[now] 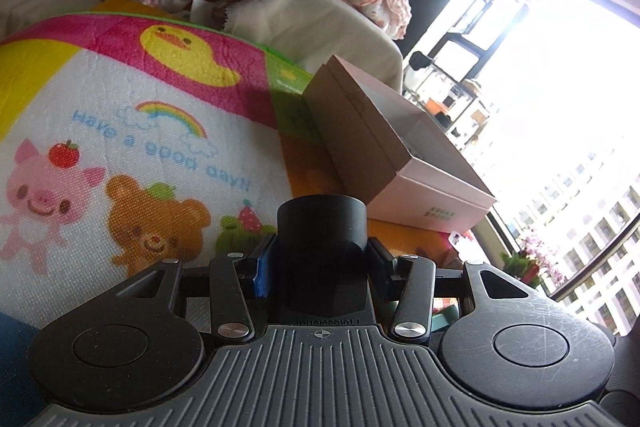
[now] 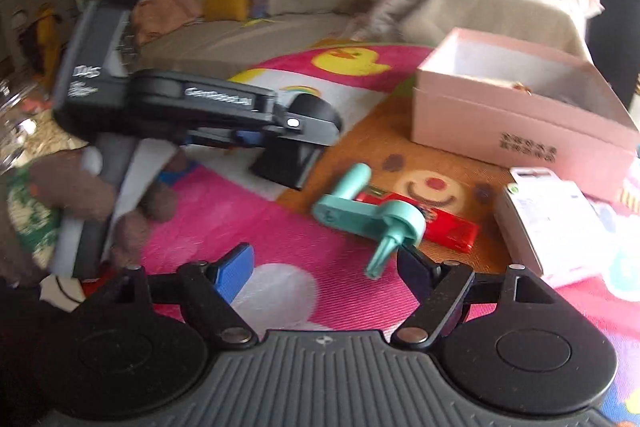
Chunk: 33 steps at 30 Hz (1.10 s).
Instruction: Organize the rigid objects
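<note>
Gripping a black cylindrical cup [image 1: 321,227] between its pads, the left gripper [image 1: 320,263] is holding it above the cartoon play mat [image 1: 132,155], reading mirrored "Have a good day!", near the open pink box [image 1: 404,163]. The right gripper [image 2: 324,267] is hanging empty, jaws apart, beside the teal hand crank [image 2: 368,217]; closing askew could be nudging it across the red packet [image 2: 448,227].

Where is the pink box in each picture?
Left wrist view: the pink box sits right of centre on the mat, beyond the black cup held in the left gripper.
Right wrist view: the pink box is at the upper right, open, behind the teal crank.
Shared landmark: the yellow duck on the mat.
</note>
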Available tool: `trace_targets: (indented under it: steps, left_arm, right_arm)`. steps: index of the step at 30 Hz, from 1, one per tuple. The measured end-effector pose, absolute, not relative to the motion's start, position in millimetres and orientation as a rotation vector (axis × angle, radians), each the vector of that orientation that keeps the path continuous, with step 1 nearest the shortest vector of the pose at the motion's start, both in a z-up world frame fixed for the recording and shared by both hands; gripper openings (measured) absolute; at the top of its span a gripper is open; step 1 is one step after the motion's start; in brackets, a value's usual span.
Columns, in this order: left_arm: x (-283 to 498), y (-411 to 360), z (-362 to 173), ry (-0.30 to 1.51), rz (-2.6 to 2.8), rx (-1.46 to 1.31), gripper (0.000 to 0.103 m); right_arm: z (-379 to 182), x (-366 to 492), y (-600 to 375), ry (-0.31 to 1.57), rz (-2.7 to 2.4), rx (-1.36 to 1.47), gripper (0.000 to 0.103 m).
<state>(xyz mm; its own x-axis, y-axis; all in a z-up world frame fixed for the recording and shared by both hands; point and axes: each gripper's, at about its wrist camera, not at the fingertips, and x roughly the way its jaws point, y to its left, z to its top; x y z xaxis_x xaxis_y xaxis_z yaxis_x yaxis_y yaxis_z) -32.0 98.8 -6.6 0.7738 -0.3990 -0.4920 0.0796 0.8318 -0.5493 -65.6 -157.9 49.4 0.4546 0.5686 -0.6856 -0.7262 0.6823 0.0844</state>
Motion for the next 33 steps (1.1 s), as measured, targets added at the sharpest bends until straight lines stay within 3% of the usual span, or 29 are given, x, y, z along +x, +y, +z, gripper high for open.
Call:
trace_targets:
  steps: [6, 15, 33]
  left_arm:
    - [-32, 78, 1, 0.651, -0.269, -0.389, 0.051]
    - [-36, 58, 5, 0.672, -0.296, -0.248, 0.052]
    - [-39, 63, 6, 0.683, -0.276, -0.266, 0.052]
  right_arm:
    - [72, -48, -190, 0.57, 0.462, -0.27, 0.079]
    - [54, -10, -233, 0.71, 0.313, -0.043, 0.076]
    - [51, -36, -205, 0.699, 0.447, -0.162, 0.076]
